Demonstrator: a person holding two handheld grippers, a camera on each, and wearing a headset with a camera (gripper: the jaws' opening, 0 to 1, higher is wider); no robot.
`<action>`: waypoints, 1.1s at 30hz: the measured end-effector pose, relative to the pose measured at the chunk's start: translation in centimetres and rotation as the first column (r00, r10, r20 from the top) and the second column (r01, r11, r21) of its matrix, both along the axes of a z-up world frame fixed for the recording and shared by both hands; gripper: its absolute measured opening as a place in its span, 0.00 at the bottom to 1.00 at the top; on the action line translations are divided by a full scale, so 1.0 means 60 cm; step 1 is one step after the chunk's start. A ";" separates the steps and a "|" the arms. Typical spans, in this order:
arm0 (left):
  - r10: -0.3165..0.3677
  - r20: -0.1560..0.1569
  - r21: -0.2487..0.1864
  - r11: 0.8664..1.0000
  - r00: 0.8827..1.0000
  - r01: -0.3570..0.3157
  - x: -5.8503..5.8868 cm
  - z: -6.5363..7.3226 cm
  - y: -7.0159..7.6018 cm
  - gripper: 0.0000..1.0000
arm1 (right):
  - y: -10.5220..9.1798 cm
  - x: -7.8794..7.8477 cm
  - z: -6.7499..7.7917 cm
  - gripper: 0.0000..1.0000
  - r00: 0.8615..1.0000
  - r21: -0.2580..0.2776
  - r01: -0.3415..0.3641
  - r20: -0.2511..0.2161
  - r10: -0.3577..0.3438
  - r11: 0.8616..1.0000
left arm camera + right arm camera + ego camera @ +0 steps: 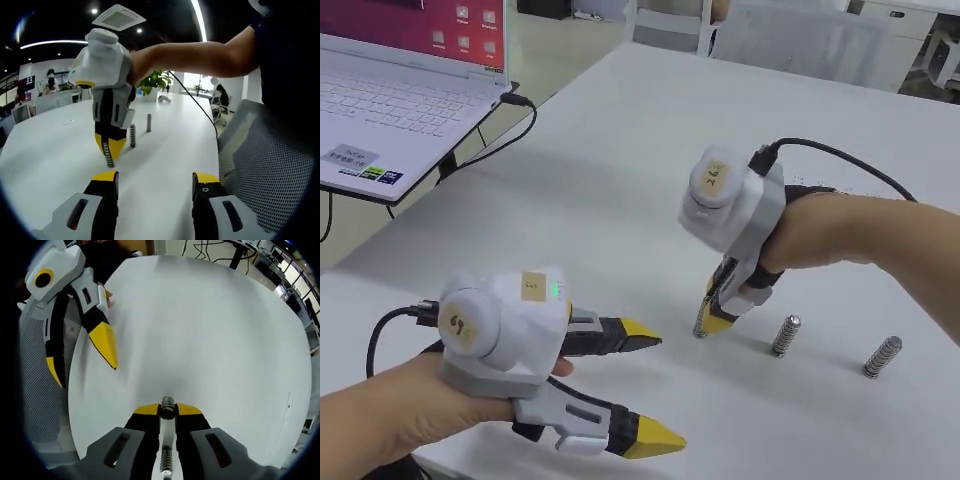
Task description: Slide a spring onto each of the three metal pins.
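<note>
Centre right of the head view, the right gripper (712, 320) points down. Its fingers are pinched narrow on an upright spring (701, 322) whose foot meets the tabletop (620, 170). To its right stand a second spring (785, 335) and a third spring (882, 356), apart from each other. At lower left the left gripper (667, 390) has its fingers spread wide over bare surface. A laptop (390, 100) sits by the upper-left edge.

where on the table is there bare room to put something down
The wide bare table between the laptop and the right gripper is free, as is the far end. Crowded: the near right, round the row of springs, and by the open left gripper.
</note>
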State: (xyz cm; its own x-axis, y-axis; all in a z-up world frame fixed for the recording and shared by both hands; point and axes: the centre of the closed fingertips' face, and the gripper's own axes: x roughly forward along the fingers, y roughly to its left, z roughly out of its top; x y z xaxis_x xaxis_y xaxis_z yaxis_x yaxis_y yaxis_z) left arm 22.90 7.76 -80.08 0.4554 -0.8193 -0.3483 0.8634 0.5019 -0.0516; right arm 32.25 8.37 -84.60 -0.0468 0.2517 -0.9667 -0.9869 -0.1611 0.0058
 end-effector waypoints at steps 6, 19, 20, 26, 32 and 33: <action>-0.002 -0.001 0.001 1.000 1.000 0.002 0.000 -0.001 -0.001 0.54 | 0.002 0.002 0.001 0.09 1.000 0.006 0.006 0.002 -0.006 1.000; -0.003 -0.002 -0.002 1.000 1.000 0.003 0.000 -0.002 0.000 0.54 | 0.003 0.001 -0.002 0.18 1.000 0.018 0.018 -0.006 -0.018 1.000; -0.004 -0.002 -0.003 1.000 1.000 0.004 0.000 -0.002 -0.001 0.54 | 0.002 0.002 -0.002 0.19 1.000 0.019 0.018 -0.004 -0.018 1.000; -0.002 0.000 -0.005 1.000 1.000 0.002 0.002 -0.001 0.000 0.54 | -0.006 0.002 -0.004 0.23 1.000 0.019 0.029 -0.003 -0.029 0.999; -0.006 -0.003 -0.001 1.000 1.000 0.006 0.000 -0.004 -0.001 0.54 | -0.012 -0.006 -0.005 0.26 0.999 0.027 0.041 -0.019 -0.040 0.999; -0.007 -0.003 -0.001 1.000 1.000 0.007 -0.001 -0.003 -0.001 0.55 | -0.013 -0.007 -0.005 0.26 0.999 0.031 0.045 -0.023 -0.044 0.998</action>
